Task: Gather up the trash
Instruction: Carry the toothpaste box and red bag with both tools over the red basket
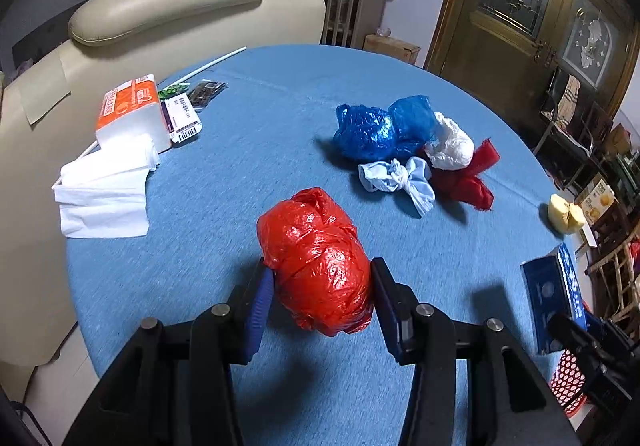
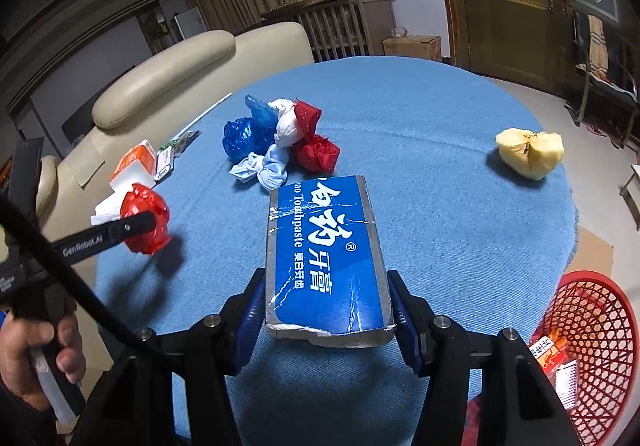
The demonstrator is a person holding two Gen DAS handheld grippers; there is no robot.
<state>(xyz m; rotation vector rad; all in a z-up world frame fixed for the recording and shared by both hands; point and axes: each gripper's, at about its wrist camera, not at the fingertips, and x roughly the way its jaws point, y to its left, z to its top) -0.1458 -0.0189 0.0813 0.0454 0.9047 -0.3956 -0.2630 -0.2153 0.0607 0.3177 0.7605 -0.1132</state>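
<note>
Both hand-held grippers are carrying trash above the round table covered in blue cloth point(image 2: 460, 150). Clamped between its blue pads, the left gripper point(image 1: 322, 278) is squeezing a crumpled ball of red plastic film point(image 1: 320, 262), which is hanging clear of the cloth and casting a shadow below. Likewise the right gripper point(image 2: 326, 298) is pinching a flattened blue cardboard toothpaste box point(image 2: 326, 250) by its near end, the rest of the box jutting forward over the table.

Progress is looking partial. A red plastic mesh basket point(image 2: 596, 346) is standing beside the table at the lower right, with what seems to be a printed wrapper already lying inside it. Neither held piece is over the basket yet. Well ahead of both grippers, a heap of knotted blue, white and red plastic bags point(image 1: 416, 146) is lying mid-table, and a peeled, browning piece of fruit point(image 2: 530, 152) is sitting near the far right edge. An orange-and-white tissue pack point(image 1: 132, 110) with loose tissues is resting at the left edge; whether that counts as trash is unclear.
</note>
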